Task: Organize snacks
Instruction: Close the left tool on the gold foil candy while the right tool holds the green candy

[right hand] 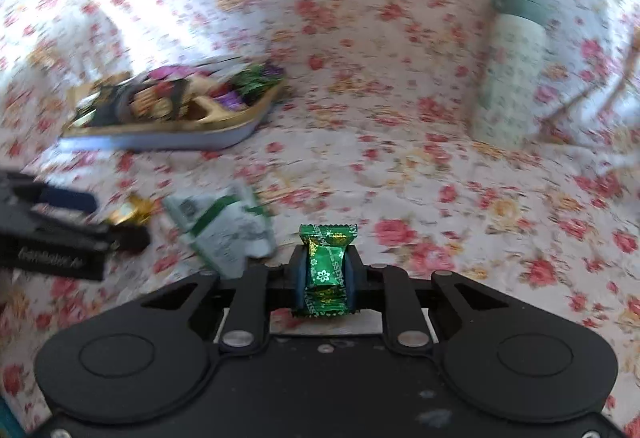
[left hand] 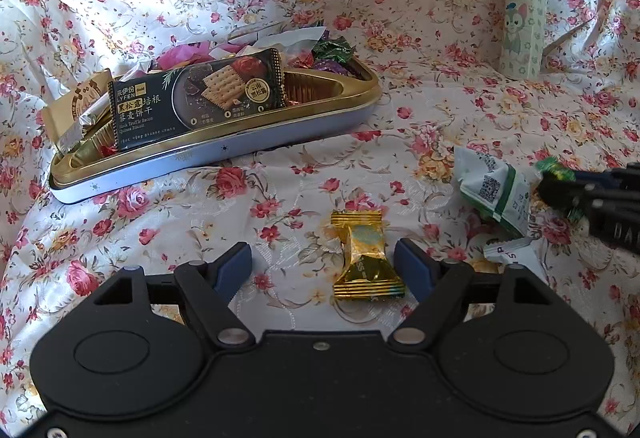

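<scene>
Right tongs [right hand: 323,274] clamped on green candy [right hand: 325,270]; left tongs [left hand: 324,266] wide open, gold candy [left hand: 366,258] between pads, ungripped, on flowered cloth [left hand: 280,177]. Risk: slick foil slips out mid-carry toward crowded tray [left hand: 240,145]; left closing off-centre flicks candy away.

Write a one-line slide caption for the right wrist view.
Right hand-held gripper shut on a green candy above the floral cloth, snack tray at far left.

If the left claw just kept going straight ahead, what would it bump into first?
Most likely the gold candy, lying between the open left claw fingers on the floral cloth. Beyond that, probably bare cloth; depth is hard to judge.
</scene>
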### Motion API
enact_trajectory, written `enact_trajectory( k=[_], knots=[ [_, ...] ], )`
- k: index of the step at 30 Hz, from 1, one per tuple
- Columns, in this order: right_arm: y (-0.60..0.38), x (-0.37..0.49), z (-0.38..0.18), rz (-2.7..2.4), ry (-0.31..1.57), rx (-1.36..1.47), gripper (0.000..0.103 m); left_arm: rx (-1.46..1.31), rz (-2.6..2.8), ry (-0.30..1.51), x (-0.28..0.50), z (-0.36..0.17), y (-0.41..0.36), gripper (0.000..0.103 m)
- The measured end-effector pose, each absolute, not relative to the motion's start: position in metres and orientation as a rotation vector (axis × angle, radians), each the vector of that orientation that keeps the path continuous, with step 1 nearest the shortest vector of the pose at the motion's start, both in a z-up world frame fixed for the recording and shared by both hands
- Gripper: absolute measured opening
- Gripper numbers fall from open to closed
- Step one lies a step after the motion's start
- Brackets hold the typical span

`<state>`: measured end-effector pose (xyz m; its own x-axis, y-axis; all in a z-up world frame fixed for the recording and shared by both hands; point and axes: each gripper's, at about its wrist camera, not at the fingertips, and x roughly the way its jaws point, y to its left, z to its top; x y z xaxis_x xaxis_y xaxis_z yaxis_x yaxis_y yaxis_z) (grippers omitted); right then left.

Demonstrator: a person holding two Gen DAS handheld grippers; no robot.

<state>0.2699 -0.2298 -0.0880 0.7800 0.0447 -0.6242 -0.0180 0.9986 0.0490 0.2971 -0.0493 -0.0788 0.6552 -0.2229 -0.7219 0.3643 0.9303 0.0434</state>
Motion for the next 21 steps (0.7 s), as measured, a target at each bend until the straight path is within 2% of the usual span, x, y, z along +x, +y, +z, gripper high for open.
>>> enact_trajectory(
  k=[12, 14, 17, 19, 21],
  knots=[
    [-0.255, 0.272, -0.097, -0.043, 0.644, 0.051, 0.02, 0.189, -0.321, 0.818, 0.301, -0.076, -0.052, 0.081],
    [-0.253, 0.27, -0.097, -0.044, 0.643, 0.038, 0.02, 0.188, -0.33, 0.814, 0.3, -0.076, -0.052, 0.077],
    [-0.257, 0.269, -0.097, -0.039, 0.643, 0.058, 0.02, 0.199, -0.357, 0.798, 0.295, -0.075, -0.054, 0.064],
    [-0.258, 0.269, -0.097, -0.036, 0.643, 0.067, 0.02, 0.211, -0.385, 0.792, 0.291, -0.073, -0.059, 0.049],
    [-0.257, 0.269, -0.097, -0.038, 0.644, 0.062, 0.02, 0.237, -0.403, 0.786, 0.286, -0.072, -0.066, 0.041]
  ],
)
